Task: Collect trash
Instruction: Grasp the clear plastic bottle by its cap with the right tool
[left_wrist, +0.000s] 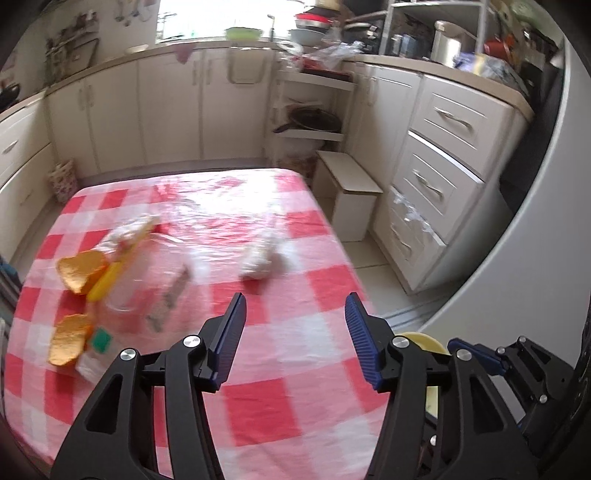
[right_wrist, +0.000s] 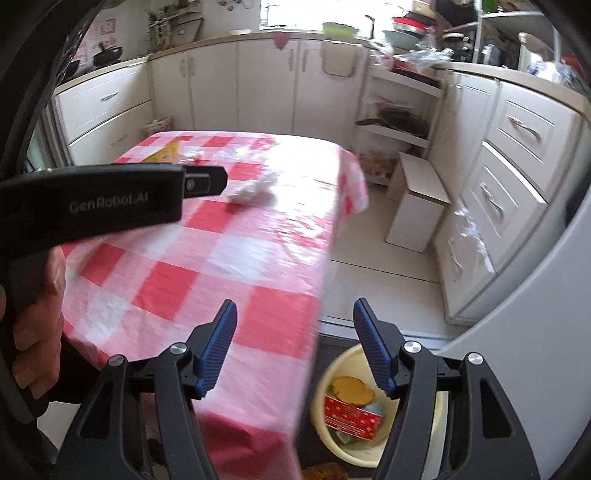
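A: Claw states?
B: Left gripper (left_wrist: 293, 317) is held jaws apart, nothing between; right gripper (right_wrist: 293, 325) likewise, jaws apart and empty.
A: Trash, relative to the table (left_wrist: 258, 369)?
B: Orange peels (left_wrist: 75, 275), a yellow wrapper (left_wrist: 110, 273) and a clear cup (left_wrist: 125, 291) are seen near its left edge; a crumpled tissue (left_wrist: 258, 264) lies mid-table, well apart from them. A yellow basin (right_wrist: 321, 398) with a red box (right_wrist: 352, 419) is placed below the near right corner.
A: Room?
B: Bare cloth is left under both grippers; open floor beyond the right edge.
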